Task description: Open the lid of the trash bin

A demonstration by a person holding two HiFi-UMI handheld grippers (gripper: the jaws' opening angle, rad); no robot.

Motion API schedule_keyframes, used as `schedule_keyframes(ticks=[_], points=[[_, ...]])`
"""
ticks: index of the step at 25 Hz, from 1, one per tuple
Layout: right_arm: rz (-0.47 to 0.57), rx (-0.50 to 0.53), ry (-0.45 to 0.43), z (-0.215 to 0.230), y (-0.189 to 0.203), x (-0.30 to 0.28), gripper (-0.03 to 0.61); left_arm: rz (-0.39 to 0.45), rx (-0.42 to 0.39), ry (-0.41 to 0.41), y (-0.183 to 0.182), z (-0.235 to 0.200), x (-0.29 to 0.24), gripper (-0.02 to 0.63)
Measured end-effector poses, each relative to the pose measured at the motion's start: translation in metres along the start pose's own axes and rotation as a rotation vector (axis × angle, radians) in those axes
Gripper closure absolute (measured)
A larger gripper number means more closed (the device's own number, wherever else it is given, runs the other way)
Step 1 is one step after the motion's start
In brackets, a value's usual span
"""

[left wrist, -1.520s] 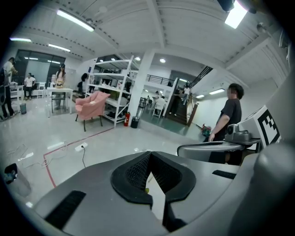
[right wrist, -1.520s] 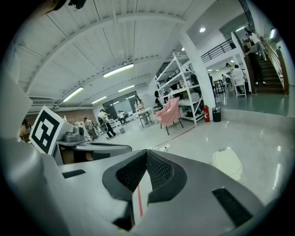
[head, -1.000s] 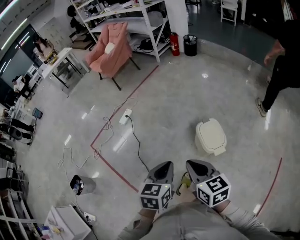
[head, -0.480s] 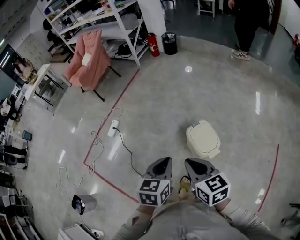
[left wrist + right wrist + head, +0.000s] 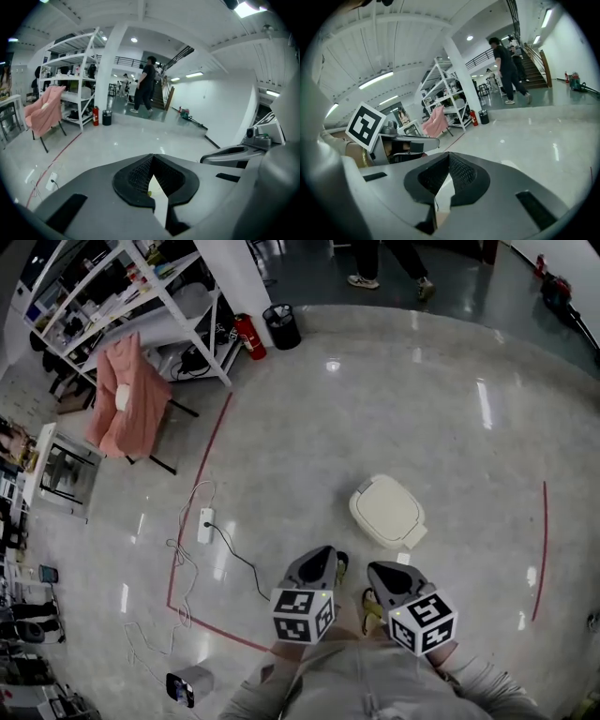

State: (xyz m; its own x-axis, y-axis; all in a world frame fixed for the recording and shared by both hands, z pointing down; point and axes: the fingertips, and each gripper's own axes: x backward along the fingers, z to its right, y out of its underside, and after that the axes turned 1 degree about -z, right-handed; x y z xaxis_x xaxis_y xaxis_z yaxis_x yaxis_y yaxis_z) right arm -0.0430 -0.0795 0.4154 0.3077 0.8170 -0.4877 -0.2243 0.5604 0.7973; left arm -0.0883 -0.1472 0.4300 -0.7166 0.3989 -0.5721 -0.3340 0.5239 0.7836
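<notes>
- The bin [image 5: 387, 512] is seen on the floor [image 5: 309, 418], just ahead of both grippers and slightly to the right. Its lid [image 5: 382, 504] is down and nothing touches it.
- The left gripper [image 5: 319, 566] and the right gripper [image 5: 387, 579] are held side by side, low and near the body. The jaws of each are closed together, with nothing between them.
- The task is judged as not begun: the bin must first be reached.
- With the jaws closed like this, the lid edge cannot be taken. It can only be pushed, and a tip may slip off the smooth plastic.
- The bin looks light and the floor is glossy, so the bin may be shoved away or tipped if the lid is lifted with one gripper only.
- It cannot be told on which side the hinge is; a lift from the wrong side would be resisted.
- A cable [image 5: 239, 559] lies on the floor at the left, and it could be stepped on during the approach.
</notes>
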Motion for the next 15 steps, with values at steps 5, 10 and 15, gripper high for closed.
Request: schedule_keyframes(ticks=[5, 10, 15], points=[[0.014, -0.085, 0.096, 0.024, -0.003, -0.021, 0.58, -0.054, -0.058, 0.091, -0.015, -0.007, -0.038, 0.61], [0.018, -0.147, 0.188, 0.04, -0.007, -0.05, 0.58, -0.109, -0.119, 0.182, -0.03, -0.022, -0.074, 0.611], [0.015, -0.212, 0.28, 0.063, -0.006, -0.076, 0.58, -0.155, -0.187, 0.262, -0.043, -0.035, -0.115, 0.609]])
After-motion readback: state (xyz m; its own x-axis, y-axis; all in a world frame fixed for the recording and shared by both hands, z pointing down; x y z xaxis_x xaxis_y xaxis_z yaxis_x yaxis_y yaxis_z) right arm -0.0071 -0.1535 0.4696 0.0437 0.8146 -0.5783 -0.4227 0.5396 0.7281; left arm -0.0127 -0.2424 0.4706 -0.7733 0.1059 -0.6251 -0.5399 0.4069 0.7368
